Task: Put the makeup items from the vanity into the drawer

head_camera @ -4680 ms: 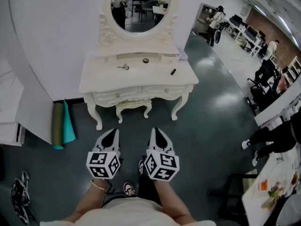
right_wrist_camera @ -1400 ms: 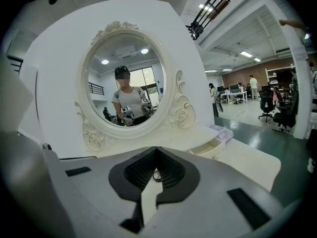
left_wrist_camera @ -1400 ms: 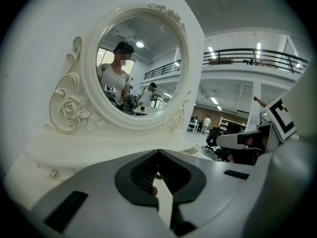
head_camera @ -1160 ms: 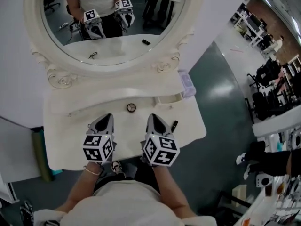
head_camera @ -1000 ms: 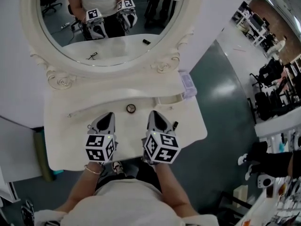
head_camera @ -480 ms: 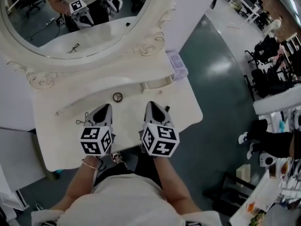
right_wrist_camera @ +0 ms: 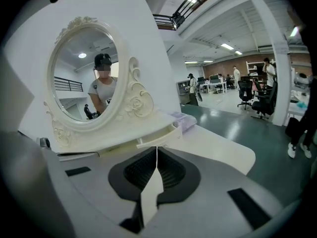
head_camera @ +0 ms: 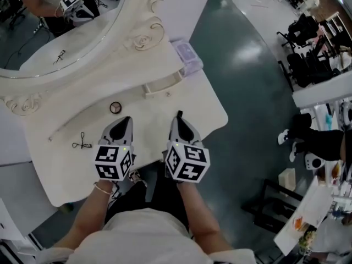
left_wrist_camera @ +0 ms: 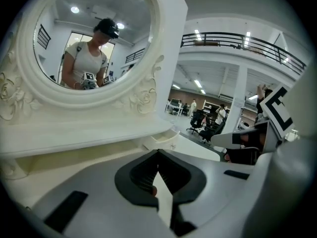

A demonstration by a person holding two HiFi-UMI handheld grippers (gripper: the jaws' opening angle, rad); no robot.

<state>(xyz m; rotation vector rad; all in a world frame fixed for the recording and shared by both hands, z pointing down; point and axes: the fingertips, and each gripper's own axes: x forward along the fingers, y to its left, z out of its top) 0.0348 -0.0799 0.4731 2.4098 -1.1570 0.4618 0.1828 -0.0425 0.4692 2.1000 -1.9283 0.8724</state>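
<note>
Both grippers shut and empty over the vanity, nothing picked up yet.

I am holding my left gripper [head_camera: 125, 120] and right gripper [head_camera: 179, 115] side by side above the front of the vanity top [head_camera: 206, 106]. Both sets of jaws are pressed together on nothing, probably while I am choosing a first item. The round compact [head_camera: 115, 108] is lying just beyond the left tips and the eyelash curler [head_camera: 81, 143] off to their left. The small drawer [head_camera: 163, 84] is sitting slightly pulled out ahead of the right gripper, near a lilac box [head_camera: 187, 56]. Nothing is blocking either reach.
</note>
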